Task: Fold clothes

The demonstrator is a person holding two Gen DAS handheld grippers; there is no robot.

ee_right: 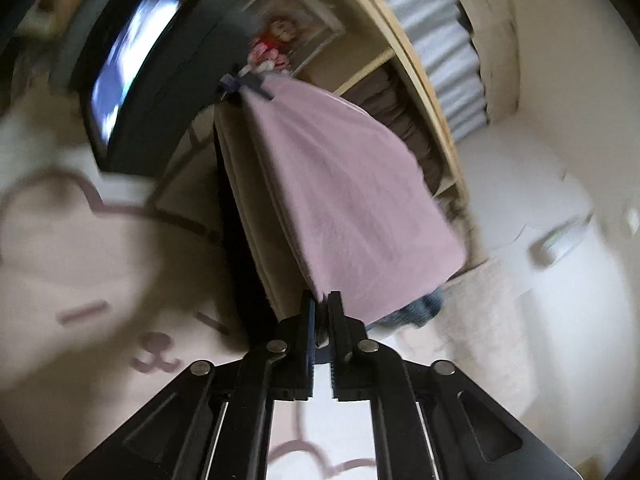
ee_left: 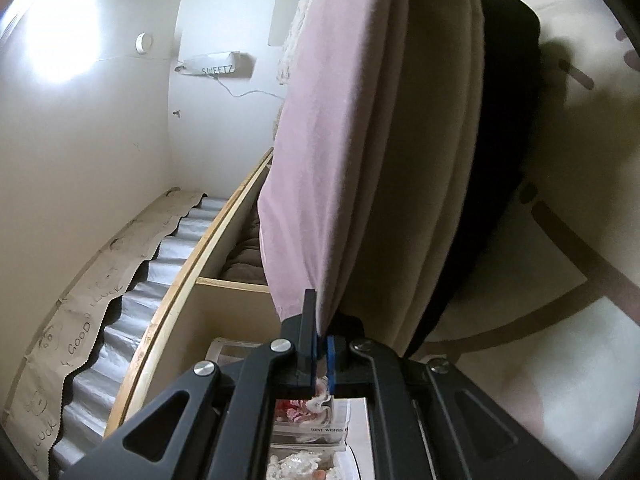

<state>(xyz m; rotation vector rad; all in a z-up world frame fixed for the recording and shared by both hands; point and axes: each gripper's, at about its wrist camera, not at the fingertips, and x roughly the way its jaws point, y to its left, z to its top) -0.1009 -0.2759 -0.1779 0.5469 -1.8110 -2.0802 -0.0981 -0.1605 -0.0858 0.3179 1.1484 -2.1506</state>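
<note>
Left gripper (ee_left: 322,320) jaws pinched narrow on one corner of the pink cloth (ee_left: 320,152), blue pads just showing at the pinch. Right gripper (ee_right: 322,306) likewise clamped tight on the opposite corner of the same cloth (ee_right: 344,200). Cloth hangs stretched between the two claws, lifted off the surface, folded into several layers: pink outer face, beige inner layers (ee_left: 432,140), edges stacked close together.

Behind the cloth, a dark shape (ee_left: 508,120); can't tell what it is. Below it, a cream rug or blanket with brown line drawing (ee_left: 592,280), bear-face print visible in the right wrist view (ee_right: 154,354).

Room: wooden shelf unit (ee_left: 224,284) close beside the cloth's hanging edge, folded brown textiles (ee_left: 244,256) in one compartment. Brown paper with handwriting (ee_left: 76,344) and silver corrugated sheet (ee_left: 132,320) along the wall behind the shelf. White walls, small box lettered "SWEETZ" (ee_left: 216,66) mounted with a cord. Lit screen (ee_right: 128,64) on the rug side, blurred. Right wrist view has motion blur at its edges. Open space lies over the rug; shelf side is tight.
</note>
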